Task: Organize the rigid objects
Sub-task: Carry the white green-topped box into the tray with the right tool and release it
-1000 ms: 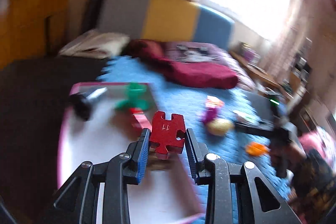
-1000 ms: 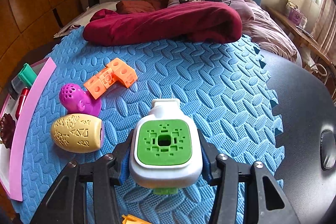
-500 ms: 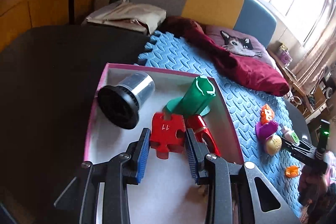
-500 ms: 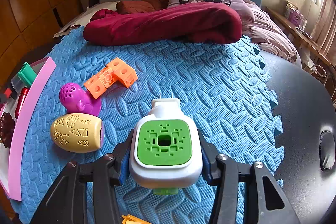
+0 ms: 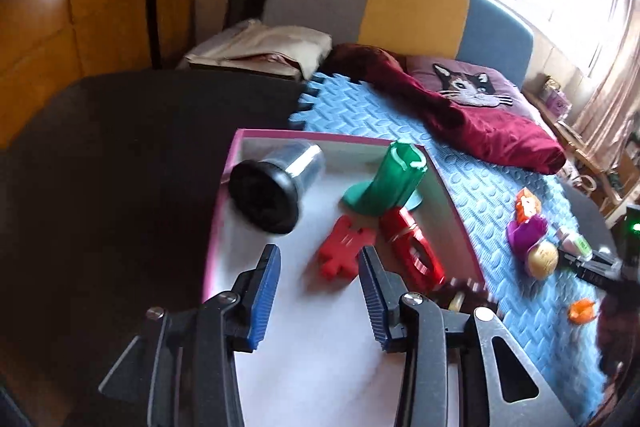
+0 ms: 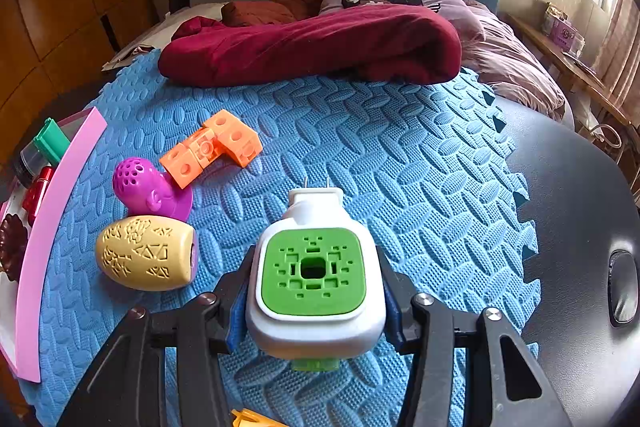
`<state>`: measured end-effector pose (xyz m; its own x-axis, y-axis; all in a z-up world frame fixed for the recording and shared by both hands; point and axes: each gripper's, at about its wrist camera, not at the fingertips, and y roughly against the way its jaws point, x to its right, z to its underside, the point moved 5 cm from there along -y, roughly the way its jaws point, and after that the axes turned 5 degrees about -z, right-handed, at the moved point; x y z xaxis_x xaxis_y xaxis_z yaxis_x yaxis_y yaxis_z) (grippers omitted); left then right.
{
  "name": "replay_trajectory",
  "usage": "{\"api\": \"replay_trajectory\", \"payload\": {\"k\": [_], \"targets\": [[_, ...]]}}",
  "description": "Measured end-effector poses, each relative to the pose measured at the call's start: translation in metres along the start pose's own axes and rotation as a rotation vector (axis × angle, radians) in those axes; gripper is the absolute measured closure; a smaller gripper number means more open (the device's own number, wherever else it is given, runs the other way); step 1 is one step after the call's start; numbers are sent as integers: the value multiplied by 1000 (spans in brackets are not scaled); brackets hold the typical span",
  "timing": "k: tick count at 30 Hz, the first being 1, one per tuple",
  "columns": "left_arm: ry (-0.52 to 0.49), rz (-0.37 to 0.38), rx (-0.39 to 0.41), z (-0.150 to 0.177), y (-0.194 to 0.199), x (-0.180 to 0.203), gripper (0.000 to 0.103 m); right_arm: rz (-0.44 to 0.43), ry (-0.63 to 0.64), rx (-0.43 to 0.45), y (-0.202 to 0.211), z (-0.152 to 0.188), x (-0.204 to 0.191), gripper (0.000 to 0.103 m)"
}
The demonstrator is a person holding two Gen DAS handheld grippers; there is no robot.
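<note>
Red, flat, lobed puzzle piece point(image 5: 345, 251) lies loose in the pink-rimmed tray point(image 5: 452, 203), beyond the left claw point(image 5: 319, 267), whose jaws have just been opening. Right claw point(image 6: 314, 301) clamps a glossy white-and-green plug-in device point(image 6: 314, 279) over ribbed blue foam mat point(image 6: 400, 155) on the dark tabletop point(image 6: 580, 195).

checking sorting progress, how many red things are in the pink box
2: a red puzzle piece on the box floor just ahead of the open left gripper, and a red block right of it by the green stand. More may hide behind the gripper.
</note>
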<state>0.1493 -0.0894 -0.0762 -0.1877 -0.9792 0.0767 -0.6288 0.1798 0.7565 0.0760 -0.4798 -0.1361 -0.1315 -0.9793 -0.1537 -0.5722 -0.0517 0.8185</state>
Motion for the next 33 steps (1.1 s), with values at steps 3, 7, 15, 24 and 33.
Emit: {"api": "replay_trajectory", "payload": {"k": [3,7,15,24,33], "targets": [[-8,-57,10,12,16,-7,61,5,3,3,0,0,0,51],[-6,-95,23,23,32,-12,53,11,7,10,1,0,-1,51],[-26,-114,70,31,60,-9,48,20,12,17,2,1,-2,51],[-42,-121,105,32,72,-6,46,22,6,24,2,2,-1,51],[-22,-138,88,38,67,-18,46,47,-62,-16,4,1,-4,51]]}}
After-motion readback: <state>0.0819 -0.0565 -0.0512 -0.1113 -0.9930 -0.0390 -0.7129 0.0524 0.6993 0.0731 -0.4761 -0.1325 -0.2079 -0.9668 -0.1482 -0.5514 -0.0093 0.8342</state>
